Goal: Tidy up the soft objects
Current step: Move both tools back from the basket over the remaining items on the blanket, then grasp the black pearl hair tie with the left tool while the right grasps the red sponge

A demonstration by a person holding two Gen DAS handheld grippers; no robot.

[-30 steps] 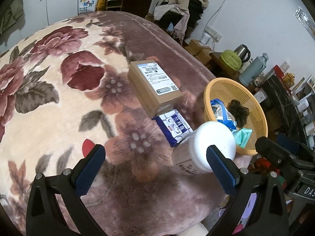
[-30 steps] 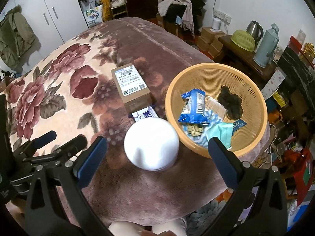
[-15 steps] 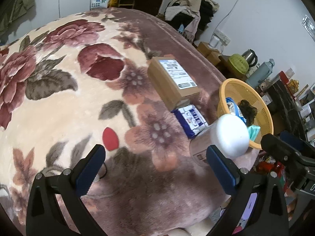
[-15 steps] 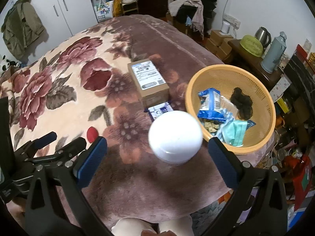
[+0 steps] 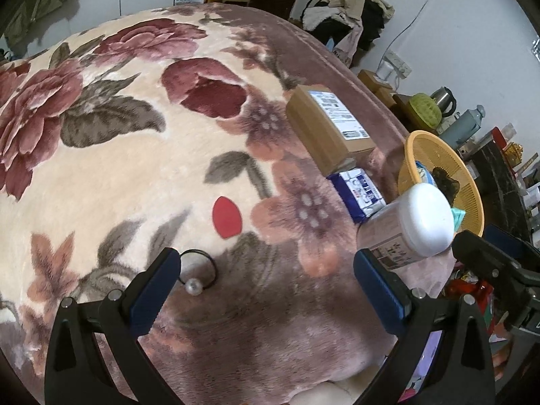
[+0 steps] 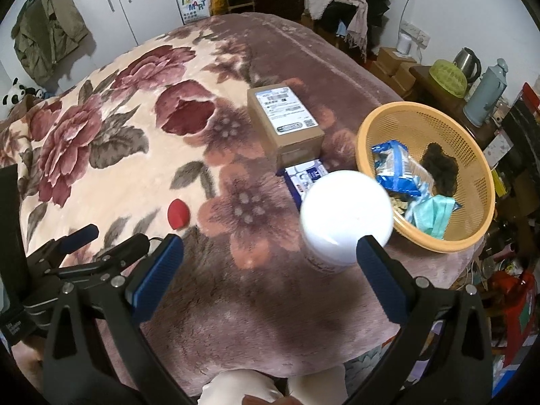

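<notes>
Both grippers empty, jaws wide apart, hovering over the floral blanket [image 5: 101,175]. Left gripper [image 5: 266,281] low over the near edge; right gripper [image 6: 270,263] just beside it, over the jar [image 6: 344,216].

Soft stuff already in the basket [image 6: 381,118]: blue packet [image 6: 398,168], dark scrunchie-like lump [image 6: 440,165], teal mask [image 6: 433,211]. Basket sits at the blanket's right edge, well apart from the left gripper.

Still loose on the blanket:
- hair tie [image 5: 197,270] with a pearl bead, right at the left gripper's left fingertip [image 5: 162,270], partly hidden by it
- red sponge [image 5: 227,217], beyond the hair tie, near the middle
- tissue pack [image 5: 359,190], touching the box [image 5: 329,128], just left of the basket

Jar and box look rigid (probably not for the basket; a guess).

Step, as judged: mid-task, between picks, lining up on the next soft item. Hair tie or sponge most likely, being nearest the left jaws.

Next move calls for: centring the open jaws over the item, dropping to the plush, closing gently. Hair tie thin and flat in the pile, so a low pinch needed, easy to miss or snag the fleece. Sponge squashy, easier to grab. Then a carry rightward past the jar without knocking it, release over the basket.
</notes>
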